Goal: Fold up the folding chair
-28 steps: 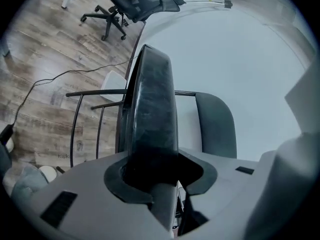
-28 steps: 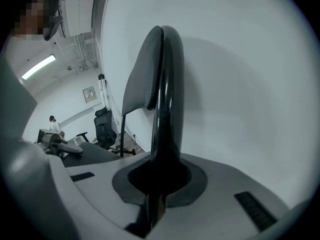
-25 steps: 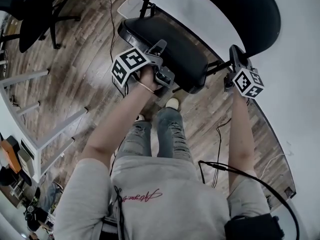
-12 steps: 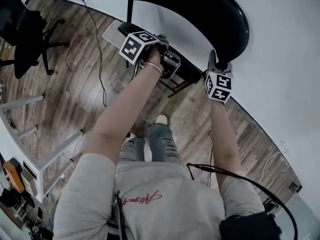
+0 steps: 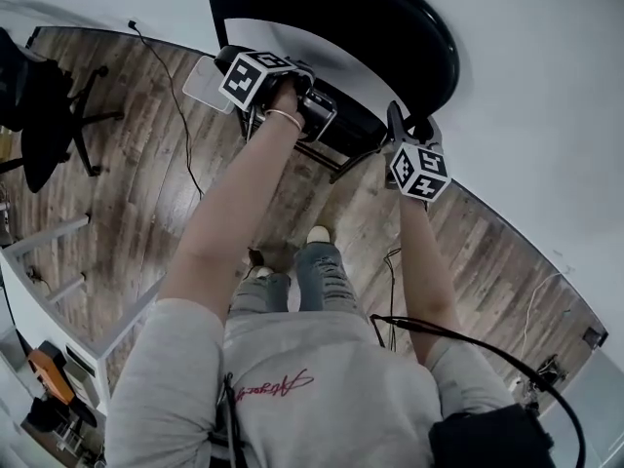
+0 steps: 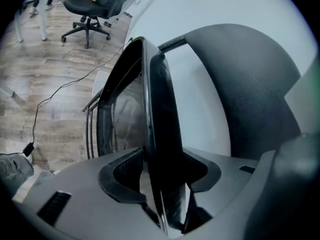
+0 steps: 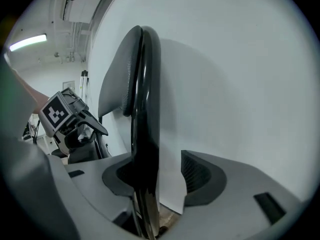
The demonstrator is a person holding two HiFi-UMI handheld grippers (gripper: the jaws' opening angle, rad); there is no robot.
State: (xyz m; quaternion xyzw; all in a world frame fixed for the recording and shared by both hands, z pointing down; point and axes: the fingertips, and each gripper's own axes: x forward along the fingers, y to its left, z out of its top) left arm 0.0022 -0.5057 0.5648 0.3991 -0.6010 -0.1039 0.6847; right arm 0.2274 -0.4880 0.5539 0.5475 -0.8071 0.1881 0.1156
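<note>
The black folding chair stands against the white wall, its round backrest (image 5: 390, 27) upright and its seat (image 5: 336, 120) swung up close to the frame. My left gripper (image 5: 297, 91) is at the seat's edge. In the left gripper view the seat (image 6: 160, 109) runs between the jaws of the left gripper (image 6: 162, 169), which have just been opening; it lies by the right pad, with a thin gap at the left. My right gripper (image 5: 402, 130) is at the backrest's side. Its jaws have just been opening: the backrest rim (image 7: 142, 84) sits against the left pad, well apart from the right one.
A black office chair (image 5: 49, 105) stands on the wood floor at the left. A cable (image 5: 185, 125) trails across the floor toward a pale flat board (image 5: 205, 81) by the chair. White table legs (image 5: 58, 252) are at the lower left. The person's shoe (image 5: 317, 234) is just behind the chair.
The seat has swung from lying broad and flat up to edge-on against the frame. My left gripper has gone with it toward the wall. The right gripper has shifted a little along the backrest.
</note>
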